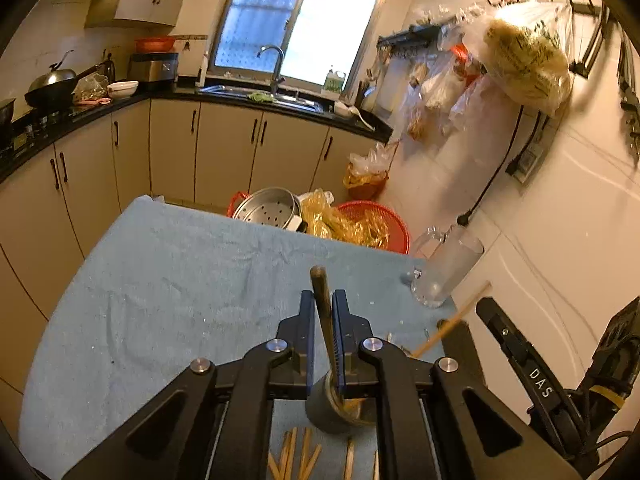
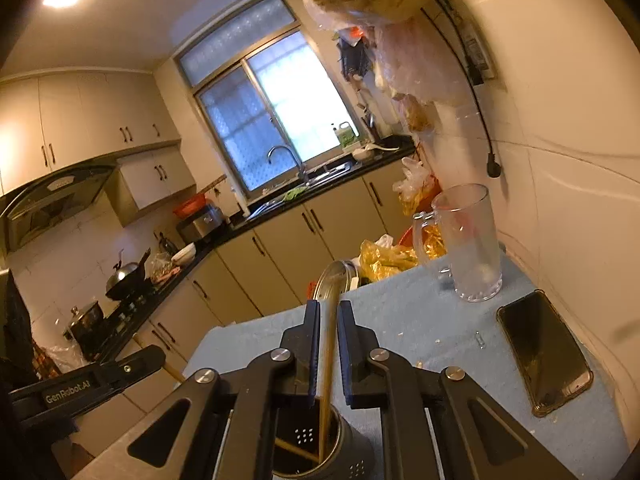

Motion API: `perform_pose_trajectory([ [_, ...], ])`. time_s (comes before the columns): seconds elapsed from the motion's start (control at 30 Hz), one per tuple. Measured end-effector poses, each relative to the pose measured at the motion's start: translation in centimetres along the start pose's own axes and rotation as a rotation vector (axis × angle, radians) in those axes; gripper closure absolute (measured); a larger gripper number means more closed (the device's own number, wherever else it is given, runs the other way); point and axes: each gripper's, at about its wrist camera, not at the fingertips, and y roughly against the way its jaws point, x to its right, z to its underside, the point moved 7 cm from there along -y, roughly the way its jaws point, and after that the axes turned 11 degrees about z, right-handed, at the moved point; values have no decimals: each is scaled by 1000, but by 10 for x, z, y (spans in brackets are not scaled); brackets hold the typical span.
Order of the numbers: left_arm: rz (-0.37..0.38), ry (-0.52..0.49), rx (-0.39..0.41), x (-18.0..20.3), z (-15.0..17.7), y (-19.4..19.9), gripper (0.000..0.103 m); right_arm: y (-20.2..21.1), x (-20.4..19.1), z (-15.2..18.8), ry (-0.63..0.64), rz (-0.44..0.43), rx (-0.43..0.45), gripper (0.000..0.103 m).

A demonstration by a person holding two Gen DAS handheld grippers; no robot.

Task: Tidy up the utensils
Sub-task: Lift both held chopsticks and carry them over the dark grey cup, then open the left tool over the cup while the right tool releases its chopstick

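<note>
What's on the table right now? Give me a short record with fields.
surface: blue cloth
holder: upright, near edge, chopsticks inside
left gripper: shut on dark chopstick, lower end in holder
right gripper: shut on light chopstick, lower end in holder
loose chopsticks: lying on cloth beside holder
mug: clear, upright, looks empty, far corner by wall
phone: flat, screen dark, nearer than mug
</note>
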Motion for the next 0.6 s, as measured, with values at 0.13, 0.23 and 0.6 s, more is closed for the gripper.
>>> perform_pose_trajectory([
  [0.13, 22, 0, -9, 1, 1, 16, 71, 17, -3, -5, 4, -25, 7, 84],
  [0.23, 11, -12, 25, -2, 1, 41, 44, 45, -1, -10, 3, -22, 26, 67],
  [0.6, -132, -24, -20, -41, 98, 141, 43, 139, 28, 63, 73, 23, -89, 32],
])
